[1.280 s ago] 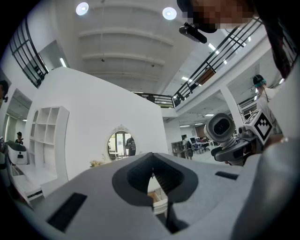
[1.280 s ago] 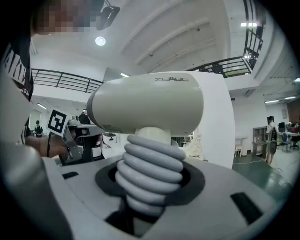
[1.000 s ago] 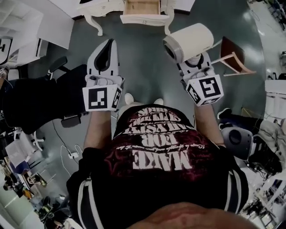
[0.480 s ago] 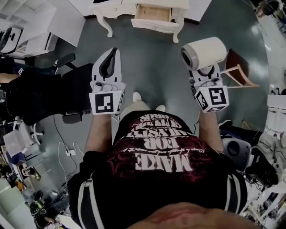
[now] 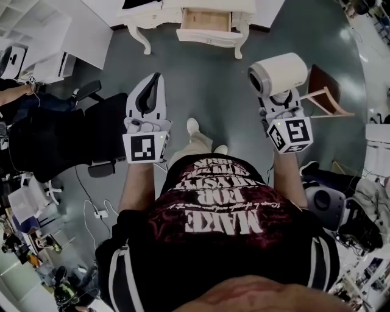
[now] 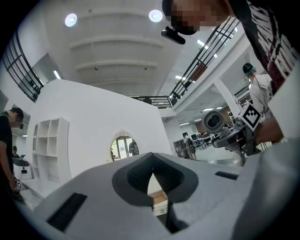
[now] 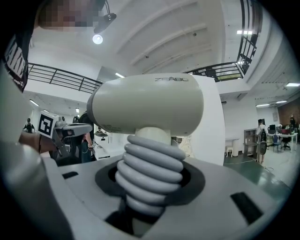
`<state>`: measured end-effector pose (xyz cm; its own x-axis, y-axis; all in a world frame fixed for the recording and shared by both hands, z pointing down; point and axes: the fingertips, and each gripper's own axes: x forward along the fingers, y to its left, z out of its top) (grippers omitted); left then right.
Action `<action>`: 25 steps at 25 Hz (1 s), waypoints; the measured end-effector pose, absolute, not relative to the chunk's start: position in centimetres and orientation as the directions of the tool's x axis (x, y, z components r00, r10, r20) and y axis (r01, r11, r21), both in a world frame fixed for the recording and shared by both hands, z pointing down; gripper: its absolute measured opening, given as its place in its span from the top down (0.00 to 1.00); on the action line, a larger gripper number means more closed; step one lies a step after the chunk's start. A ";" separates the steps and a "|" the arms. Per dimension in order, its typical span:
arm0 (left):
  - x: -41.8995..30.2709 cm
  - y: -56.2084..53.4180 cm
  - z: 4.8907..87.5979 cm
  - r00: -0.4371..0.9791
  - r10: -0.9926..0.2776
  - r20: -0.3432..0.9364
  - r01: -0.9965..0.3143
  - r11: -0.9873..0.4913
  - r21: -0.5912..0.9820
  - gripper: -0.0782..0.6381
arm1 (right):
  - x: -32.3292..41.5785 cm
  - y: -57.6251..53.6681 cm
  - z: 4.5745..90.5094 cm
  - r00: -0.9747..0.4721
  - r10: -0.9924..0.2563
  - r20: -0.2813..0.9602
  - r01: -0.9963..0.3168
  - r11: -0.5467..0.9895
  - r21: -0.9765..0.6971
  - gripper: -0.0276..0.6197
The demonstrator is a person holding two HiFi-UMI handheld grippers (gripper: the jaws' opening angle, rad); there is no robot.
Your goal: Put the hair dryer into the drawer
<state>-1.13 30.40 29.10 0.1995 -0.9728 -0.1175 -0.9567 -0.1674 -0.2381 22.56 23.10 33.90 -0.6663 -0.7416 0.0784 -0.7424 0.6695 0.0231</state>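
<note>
A cream hair dryer (image 5: pixel 277 73) stands upright in my right gripper (image 5: pixel 277 99), which is shut on its ribbed grey handle (image 7: pixel 151 171). In the right gripper view the barrel of the hair dryer (image 7: pixel 150 105) fills the middle above the right gripper (image 7: pixel 150 192). My left gripper (image 5: pixel 156 82) is held level at the left, shut and with nothing in it; in its own view the tips of the left gripper (image 6: pixel 153 171) touch. The open wooden drawer (image 5: pixel 207 21) of a white table (image 5: pixel 143 15) lies ahead on the far side of the floor, apart from both grippers.
A black office chair (image 5: pixel 61 134) stands close at the left, and a wooden chair (image 5: pixel 323 82) at the right. White shelving (image 5: pixel 36 36) is at the far left. Cables (image 5: pixel 91 210) lie on the grey floor (image 5: pixel 207 85). Clutter lines the right edge.
Both grippers have dropped a little in the head view, the hair dryer still held. A foot has stepped forward between them. The view has swung a little to the right.
</note>
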 end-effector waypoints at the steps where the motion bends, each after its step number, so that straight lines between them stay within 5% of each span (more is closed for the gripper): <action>1: -1.6 29.9 29.3 0.196 -0.974 -0.114 -0.960 -0.166 -0.226 0.89 | 22.2 22.8 34.0 -0.666 -0.741 0.083 -0.742 0.670 0.022 0.67; 25: -5.9 16.3 29.9 0.287 -0.953 -0.101 -0.948 -0.267 -0.173 0.89 | 17.2 12.0 34.3 -0.638 -0.759 0.128 -0.768 0.640 -0.031 0.67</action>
